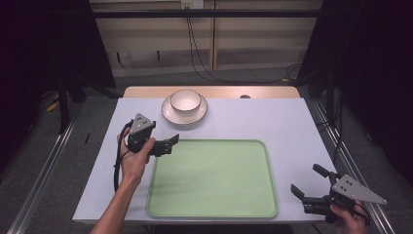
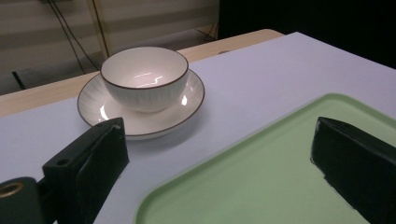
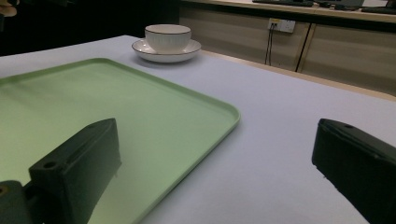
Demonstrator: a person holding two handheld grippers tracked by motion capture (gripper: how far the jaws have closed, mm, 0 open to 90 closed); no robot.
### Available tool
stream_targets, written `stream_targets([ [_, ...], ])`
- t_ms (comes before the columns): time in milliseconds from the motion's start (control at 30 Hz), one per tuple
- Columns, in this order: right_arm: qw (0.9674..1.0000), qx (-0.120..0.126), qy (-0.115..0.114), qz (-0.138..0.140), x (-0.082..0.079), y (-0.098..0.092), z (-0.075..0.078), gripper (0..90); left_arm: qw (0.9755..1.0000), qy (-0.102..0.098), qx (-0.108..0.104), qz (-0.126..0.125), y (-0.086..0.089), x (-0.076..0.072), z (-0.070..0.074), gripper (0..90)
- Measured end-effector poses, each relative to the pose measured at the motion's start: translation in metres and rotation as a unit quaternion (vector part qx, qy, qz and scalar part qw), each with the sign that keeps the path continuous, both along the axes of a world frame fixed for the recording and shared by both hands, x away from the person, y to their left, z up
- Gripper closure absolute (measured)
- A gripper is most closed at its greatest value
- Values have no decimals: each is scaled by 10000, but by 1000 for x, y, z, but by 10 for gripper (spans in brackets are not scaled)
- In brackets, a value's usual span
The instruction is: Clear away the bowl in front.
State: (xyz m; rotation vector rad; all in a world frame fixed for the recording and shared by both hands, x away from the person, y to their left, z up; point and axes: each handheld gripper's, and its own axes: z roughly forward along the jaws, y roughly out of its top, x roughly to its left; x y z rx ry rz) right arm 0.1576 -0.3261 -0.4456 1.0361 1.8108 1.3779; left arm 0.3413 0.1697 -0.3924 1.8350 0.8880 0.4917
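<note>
Hovering wide-fingered, left gripper [image 1: 170,143] tops tray [image 1: 213,204] edge; right gripper [image 1: 308,183] spread beside it.

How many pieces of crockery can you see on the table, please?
2: a white bowl sitting in a white saucer, both at the far side of the table beyond the green tray. The tray hides nothing.
</note>
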Motion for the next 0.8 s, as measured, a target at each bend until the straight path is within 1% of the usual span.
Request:
stream_targets([
  [33, 10000, 0, 0, 0, 0, 0, 0, 5, 10000, 0, 0, 0, 0, 0, 0, 38],
  [67, 10000, 11, 0, -5, 0, 0, 0, 6, 10000, -40, -16, 39, -1, 2, 0, 38],
  [100, 10000, 20, -10, -7, 0, 0, 0, 6, 9999, -40, 43, 84, 0, 5, 1, 39],
  [133, 10000, 28, 11, 22, 0, 0, 0, 7, 9999, -17, -20, 114, 0, 8, 0, 44],
  [167, 10000, 28, 11, 22, 0, 0, 0, 7, 9999, -18, 64, 75, 0, 12, 1, 44],
  [200, 10000, 19, 6, 29, 0, 0, 0, 11, 9998, -45, 99, 156, -2, 14, 2, 45],
  [233, 10000, 9, 9, 41, 0, 0, 0, 13, 9998, -28, 44, 184, -2, 17, 2, 46],
  [267, 10000, 10, 27, 95, 0, 0, -1, 17, 9998, -16, 36, 180, -3, 23, 3, 46],
  [300, 10000, 10, 27, 95, 0, 0, -1, 17, 9998, -16, 36, 180, -3, 23, 3, 46],
  [333, 9999, 9, 16, 115, 1, 0, -1, 20, 9997, -18, 67, 214, -4, 27, 4, 46],
  [367, 9999, 7, 16, 124, 1, 0, -1, 20, 9997, 64, 31, 218, -5, 32, 3, 50],
  [400, 9999, 0, 5, 121, 1, 0, -1, 21, 9996, 199, 18, 193, -6, 38, 1, 47],
  [433, 9999, 3, 21, 113, 0, 0, -1, 21, 9995, 228, 13, 230, -6, 42, 0, 47],
  [467, 9999, 16, 15, 130, 1, 1, -1, 23, 9991, 228, 31, 345, -7, 47, -3, 63],
  [500, 9999, 16, 15, 130, 1, 1, -1, 23, 9989, 266, 38, 388, -7, 52, -5, 63],
  [533, 9999, 14, 29, 133, 1, 1, -1, 25, 9988, 287, -17, 388, -8, 55, -6, 65],
  [567, 9999, 11, 35, 147, 0, 1, -1, 27, 9987, 307, -15, 408, -8, 58, -7, 64],
  [633, 9998, 3, 24, 176, 0, 0, -1, 27, 9987, 315, 38, 389, -10, 63, -7, 64],
  [667, 9999, 15, 30, 154, 0, 0, -1, 27, 9985, 324, 134, 410, -10, 67, -7, 64],
  [733, 9999, 35, 36, 132, 0, -1, -1, 27, 9984, 337, 137, 434, -13, 73, -7, 66],
  [800, 9999, 39, 46, 122, 0, -1, -1, 28, 9972, 433, 243, 552, -16, 80, -7, 66],
])
